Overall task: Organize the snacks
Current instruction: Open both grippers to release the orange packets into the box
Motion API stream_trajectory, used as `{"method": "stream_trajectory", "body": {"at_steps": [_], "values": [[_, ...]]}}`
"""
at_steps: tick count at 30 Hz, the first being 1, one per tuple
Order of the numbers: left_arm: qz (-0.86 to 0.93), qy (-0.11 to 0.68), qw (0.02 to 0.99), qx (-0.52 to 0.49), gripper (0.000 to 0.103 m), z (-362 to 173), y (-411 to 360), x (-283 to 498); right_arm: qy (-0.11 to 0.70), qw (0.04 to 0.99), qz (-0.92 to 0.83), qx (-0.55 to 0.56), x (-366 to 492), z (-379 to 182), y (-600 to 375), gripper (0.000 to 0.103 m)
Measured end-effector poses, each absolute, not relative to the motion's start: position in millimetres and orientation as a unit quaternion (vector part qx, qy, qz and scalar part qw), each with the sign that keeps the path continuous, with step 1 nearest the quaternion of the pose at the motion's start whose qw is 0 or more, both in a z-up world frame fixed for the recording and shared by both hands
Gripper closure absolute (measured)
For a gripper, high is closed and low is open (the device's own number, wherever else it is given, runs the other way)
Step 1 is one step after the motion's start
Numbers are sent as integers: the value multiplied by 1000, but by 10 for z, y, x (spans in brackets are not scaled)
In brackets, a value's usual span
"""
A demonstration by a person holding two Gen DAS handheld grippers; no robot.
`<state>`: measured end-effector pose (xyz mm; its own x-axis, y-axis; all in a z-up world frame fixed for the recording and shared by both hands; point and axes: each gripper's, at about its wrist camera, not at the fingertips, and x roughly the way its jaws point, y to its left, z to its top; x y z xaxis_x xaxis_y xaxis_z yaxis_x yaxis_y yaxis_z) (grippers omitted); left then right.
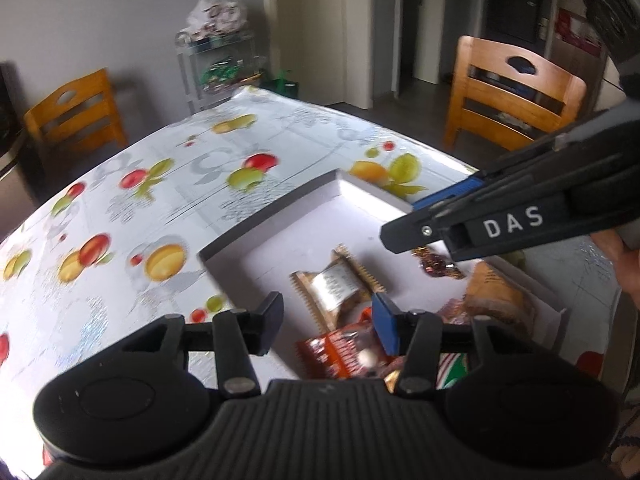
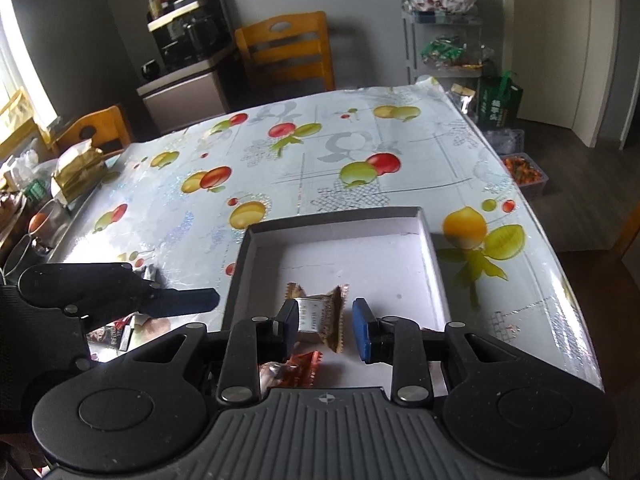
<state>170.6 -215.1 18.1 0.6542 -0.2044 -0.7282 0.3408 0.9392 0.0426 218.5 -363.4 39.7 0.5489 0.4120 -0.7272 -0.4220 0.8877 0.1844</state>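
Left gripper (image 1: 326, 322): fingers spread, nothing pinched; an orange-red snack packet (image 1: 340, 354) lies below and between the tips, inside the white shallow box (image 1: 280, 220). Right gripper (image 2: 325, 326): fingers parted, pads clear of the gold-and-silver wrapped snack (image 2: 320, 314) lying between them on the box (image 2: 430, 256) floor. Its long axis runs across the gap, crimped ends pointing towards each finger. Contact with the left finger cannot be ruled out; it partly hides the wrapper.
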Motion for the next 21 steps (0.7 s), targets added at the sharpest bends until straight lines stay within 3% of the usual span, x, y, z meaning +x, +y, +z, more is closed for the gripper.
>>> {"method": "stream_trajectory", "body": {"at_steps": [4,21], "values": [[-120,394,908,76,49,168,-1976,1627,412,876,251,-15,2184,398,-3501,66],[-36,416,908,43,48,23,-1149,1049,415,855,306,-52,2049,398,-2887,54]]}}
